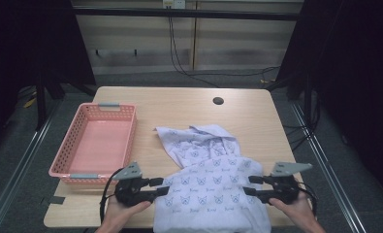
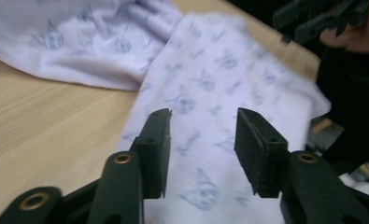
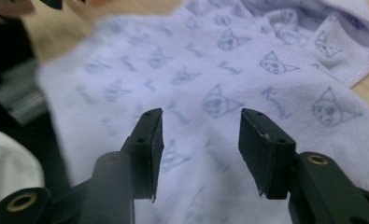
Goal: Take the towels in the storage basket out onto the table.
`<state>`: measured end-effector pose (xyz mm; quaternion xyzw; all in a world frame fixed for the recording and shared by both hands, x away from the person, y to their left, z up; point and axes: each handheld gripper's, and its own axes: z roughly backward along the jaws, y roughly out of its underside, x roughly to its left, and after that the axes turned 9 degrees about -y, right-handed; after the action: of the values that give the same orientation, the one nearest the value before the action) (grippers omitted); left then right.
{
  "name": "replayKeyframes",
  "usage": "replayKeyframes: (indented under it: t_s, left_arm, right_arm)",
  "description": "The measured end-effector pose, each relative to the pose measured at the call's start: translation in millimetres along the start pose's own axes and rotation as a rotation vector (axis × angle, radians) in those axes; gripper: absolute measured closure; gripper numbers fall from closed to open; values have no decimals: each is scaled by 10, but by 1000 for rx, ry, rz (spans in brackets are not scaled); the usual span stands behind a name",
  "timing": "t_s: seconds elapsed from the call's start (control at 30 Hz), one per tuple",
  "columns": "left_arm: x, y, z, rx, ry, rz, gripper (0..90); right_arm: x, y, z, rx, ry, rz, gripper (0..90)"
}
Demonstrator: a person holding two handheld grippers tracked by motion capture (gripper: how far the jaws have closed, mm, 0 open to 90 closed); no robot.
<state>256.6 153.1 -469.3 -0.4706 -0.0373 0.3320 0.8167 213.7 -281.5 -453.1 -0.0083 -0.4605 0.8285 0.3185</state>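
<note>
Now my left gripper and right gripper flank the pale lilac cat-print cloth, jaws parted, gripping nothing.

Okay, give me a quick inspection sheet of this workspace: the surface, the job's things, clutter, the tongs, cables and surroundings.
Surface: light wooden table, dark round hole near the far edge.
Job's things: lilac printed towel, rumpled at its far end, near end hanging over the table's front edge.
Clutter: pink basket at the left, nothing seen inside.
Tongs: left tongs and right tongs open at the towel's two sides, nothing between the jaws.
Cables: black cables down the back wall and along the floor.
Surroundings: dark curtains, grey floor.
</note>
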Motion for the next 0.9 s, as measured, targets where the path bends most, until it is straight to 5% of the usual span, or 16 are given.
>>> replayKeyframes:
  t_s: [0.1, 0.13, 0.17, 0.23, 0.27, 0.3, 0.33, 0.43, 0.63, 0.77, 0.9]
  left_arm:
    - [124, -45, -339, 92, -37, -21, 493]
    - [137, -43, -433, 90, -84, -24, 479]
    - [137, -43, -433, 90, -84, -24, 484]
    - [146, -42, -524, 121, -62, -19, 667]
    - [131, -24, -558, 148, -43, -49, 667]
    - [102, 1, -568, 156, -41, -84, 871]
    - [74, 10, -538, 167, -27, -64, 893]
    - [-23, 60, -399, 161, 39, -74, 897]
    - [-265, 228, -10, 106, 173, -60, 897]
    - [-309, 290, 108, 88, 167, -33, 867]
    - [-128, 136, -11, 50, 138, 13, 732]
  right_arm:
    - [-208, -92, -360, 68, 53, -1, 431]
    - [-230, -98, -392, 73, 70, 6, 425]
    - [-267, -109, -444, 86, 78, 12, 429]
    - [-304, -115, -499, 109, 87, 11, 429]
    - [-322, -110, -528, 118, 88, 3, 440]
    - [-334, -96, -565, 137, 78, -11, 525]
    - [-310, -75, -578, 145, 67, -2, 695]
    - [-184, -54, -480, 135, 30, -5, 795]
    - [174, 136, -257, 130, -78, -7, 758]
    - [364, 279, -187, 161, -136, -13, 604]
    - [282, 139, -84, 57, -100, -27, 558]
